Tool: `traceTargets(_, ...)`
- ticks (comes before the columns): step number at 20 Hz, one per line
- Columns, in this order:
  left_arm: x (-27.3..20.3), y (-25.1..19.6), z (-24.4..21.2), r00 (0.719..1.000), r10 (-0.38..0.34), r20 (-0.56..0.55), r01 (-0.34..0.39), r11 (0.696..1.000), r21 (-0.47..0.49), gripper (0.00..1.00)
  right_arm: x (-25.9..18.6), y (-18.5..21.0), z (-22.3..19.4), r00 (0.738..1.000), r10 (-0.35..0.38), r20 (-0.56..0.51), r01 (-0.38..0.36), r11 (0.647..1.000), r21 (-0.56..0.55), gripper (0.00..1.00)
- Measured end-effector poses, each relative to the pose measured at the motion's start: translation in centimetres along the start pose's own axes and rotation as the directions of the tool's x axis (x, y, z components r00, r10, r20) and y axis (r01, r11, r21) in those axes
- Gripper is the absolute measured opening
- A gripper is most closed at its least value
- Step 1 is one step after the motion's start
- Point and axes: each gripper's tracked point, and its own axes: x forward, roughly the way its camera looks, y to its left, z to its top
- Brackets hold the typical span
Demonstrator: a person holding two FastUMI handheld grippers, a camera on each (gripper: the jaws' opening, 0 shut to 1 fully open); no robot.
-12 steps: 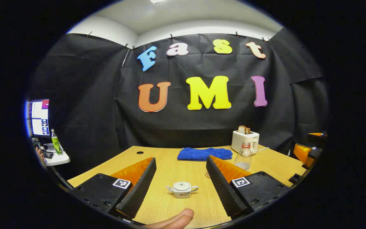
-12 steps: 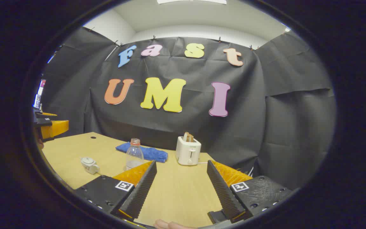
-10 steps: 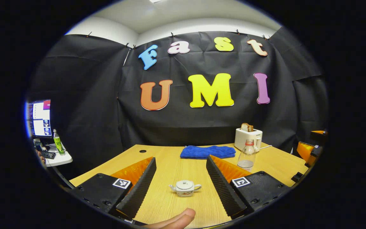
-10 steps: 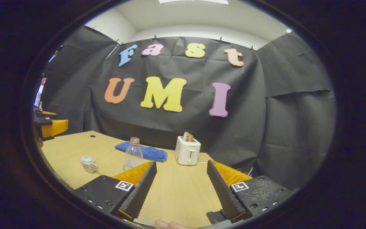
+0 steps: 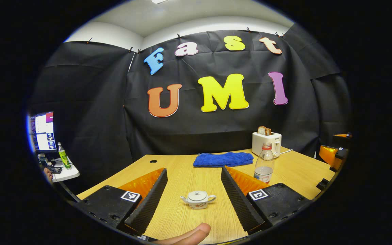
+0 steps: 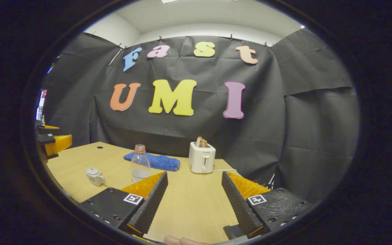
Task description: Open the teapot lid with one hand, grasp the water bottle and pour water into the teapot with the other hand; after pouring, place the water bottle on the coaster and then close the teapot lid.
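Note:
A small white teapot (image 5: 198, 199) with its lid on stands on the wooden table (image 5: 182, 217), between and just beyond the fingers of my open left gripper (image 5: 193, 170). The clear water bottle (image 5: 264, 164) with a red neck ring holds a little water and stands upright further back to the right, partly behind one finger. In the right gripper view the bottle (image 6: 140, 164) is ahead to the left and the teapot (image 6: 94, 176) further left. My right gripper (image 6: 194, 174) is open over bare table, holding nothing.
A blue towel (image 5: 223, 159) and a white toaster (image 5: 266, 143) with bread sit at the back of the table. The other gripper (image 5: 332, 154) shows at the right edge. A side shelf with a monitor and a green bottle (image 5: 63, 156) stands far left. A thumb (image 5: 189, 234) shows at the bottom.
Both cameras have tipped slightly, so the wall slides up in the views and the bottle shows more above the finger. Both grippers stay open; nothing on the table has moved.

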Motion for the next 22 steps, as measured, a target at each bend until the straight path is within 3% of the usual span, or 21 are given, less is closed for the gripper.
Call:
traceTargets(6, 1.1, -0.9, -0.3, 1.000, -0.025, 0.008, 0.025, 1.000, -0.012, 0.99, 0.0, 0.0, 0.1, 1.000, 0.000, 0.012, 0.000, 1.000, -0.025, 0.95)
traceTargets(10, 4.4, -1.3, -1.5, 0.997, -0.060, 0.045, 0.062, 0.996, -0.058, 0.99, 0.3, -0.1, -0.2, 1.000, -0.004, 0.014, 0.004, 1.000, -0.022, 0.98)
traceTargets(13, 7.4, -0.9, -3.7, 0.998, -0.048, 0.050, 0.051, 0.996, -0.070, 0.99, 0.6, 0.1, -0.5, 1.000, -0.011, 0.008, 0.012, 0.999, -0.040, 0.98)
traceTargets(19, 11.2, -1.4, -9.2, 0.998, -0.057, -0.033, 0.054, 0.994, -0.093, 0.99, 1.1, 1.3, -1.4, 1.000, 0.002, -0.007, -0.002, 0.998, -0.069, 0.98)
traceTargets(22, 12.1, -0.6, -10.9, 0.998, -0.026, -0.060, 0.019, 0.993, -0.117, 0.99, 1.4, 1.7, -2.0, 1.000, 0.007, -0.022, -0.009, 0.997, -0.077, 0.98)
